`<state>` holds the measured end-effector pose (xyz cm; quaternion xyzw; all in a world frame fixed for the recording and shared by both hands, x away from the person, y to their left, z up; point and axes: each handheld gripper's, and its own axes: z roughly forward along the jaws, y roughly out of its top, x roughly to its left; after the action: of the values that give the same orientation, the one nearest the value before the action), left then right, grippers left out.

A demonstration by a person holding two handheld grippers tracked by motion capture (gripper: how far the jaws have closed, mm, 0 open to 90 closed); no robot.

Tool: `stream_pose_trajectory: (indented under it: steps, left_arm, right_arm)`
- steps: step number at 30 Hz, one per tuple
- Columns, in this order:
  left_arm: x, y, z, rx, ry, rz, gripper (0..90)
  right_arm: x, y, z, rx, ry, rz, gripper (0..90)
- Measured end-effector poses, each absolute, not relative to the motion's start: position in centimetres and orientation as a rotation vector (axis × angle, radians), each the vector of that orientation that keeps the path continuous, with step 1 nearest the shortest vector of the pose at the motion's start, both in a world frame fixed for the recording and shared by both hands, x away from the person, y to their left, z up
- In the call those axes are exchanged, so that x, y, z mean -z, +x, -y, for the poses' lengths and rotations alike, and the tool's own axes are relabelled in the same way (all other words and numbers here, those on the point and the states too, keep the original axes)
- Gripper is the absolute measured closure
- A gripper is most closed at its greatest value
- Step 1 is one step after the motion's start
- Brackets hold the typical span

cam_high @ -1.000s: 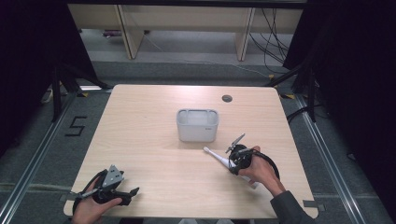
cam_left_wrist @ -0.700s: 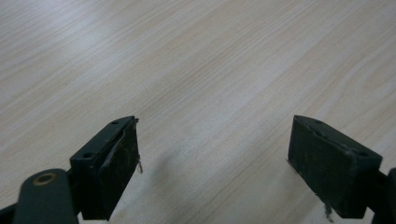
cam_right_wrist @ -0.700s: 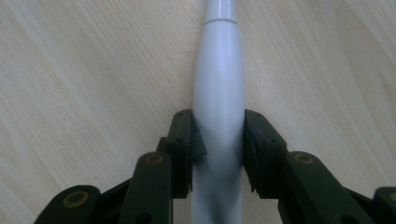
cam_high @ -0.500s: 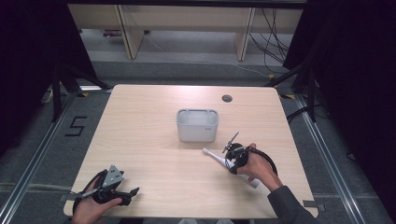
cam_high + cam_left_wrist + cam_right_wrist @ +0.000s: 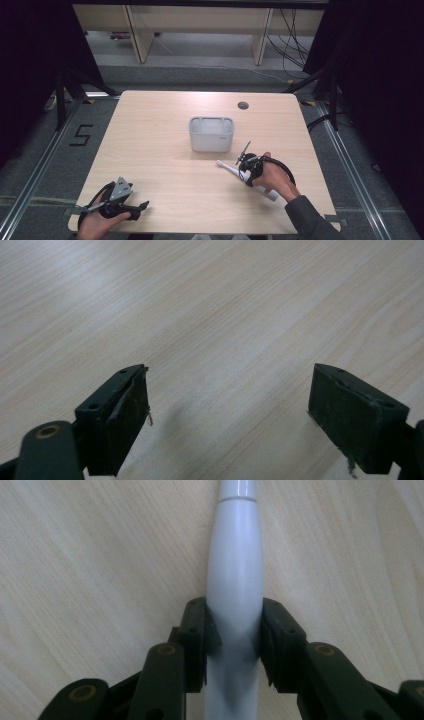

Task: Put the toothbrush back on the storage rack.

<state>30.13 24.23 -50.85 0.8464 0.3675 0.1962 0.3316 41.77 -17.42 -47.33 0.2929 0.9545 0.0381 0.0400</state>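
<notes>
Since a second ago: right gripper (image 5: 244, 165) has slid a touch toward the near edge along the white electric toothbrush (image 5: 248, 178); left gripper (image 5: 142, 205) has kept its spot.
Left gripper: down at the near left corner of the worktop (image 5: 165, 135), held in the person's left hand (image 5: 95, 222), lying low and pointing right.
Left fingers: spread wide (image 5: 120, 415), bare wood between them, gripping nothing.
Bin: a small grey-white bin (image 5: 211, 134) stands mid-worktop, well apart from both grippers.
Toothbrush: lies flat on the worktop right of centre, just in front of the bin, thin head end toward the bin.
Right gripper: right hand (image 5: 272, 177) over the handle.
Right fingers: narrowed (image 5: 197, 630) and pressing both sides of the toothbrush body (image 5: 235, 580).
Hole: dark round grommet (image 5: 243, 105) at the far right.
</notes>
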Motion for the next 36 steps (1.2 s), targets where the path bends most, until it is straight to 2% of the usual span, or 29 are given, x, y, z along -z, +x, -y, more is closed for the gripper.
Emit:
stream_pose_trajectory:
  steps: [21, 36]
  left_arm:
    - [50.7, 30.1, -24.3, -0.508, 2.224, -0.964, 15.8]
    - [50.8, 30.2, -24.3, -0.509, 2.217, -0.967, 15.8]
  right_arm:
    - [46.8, 40.9, 18.7, -0.159, 0.910, -2.875, 66.6]
    - [44.2, 39.0, 20.7, -0.498, 0.906, -2.742, 66.7]
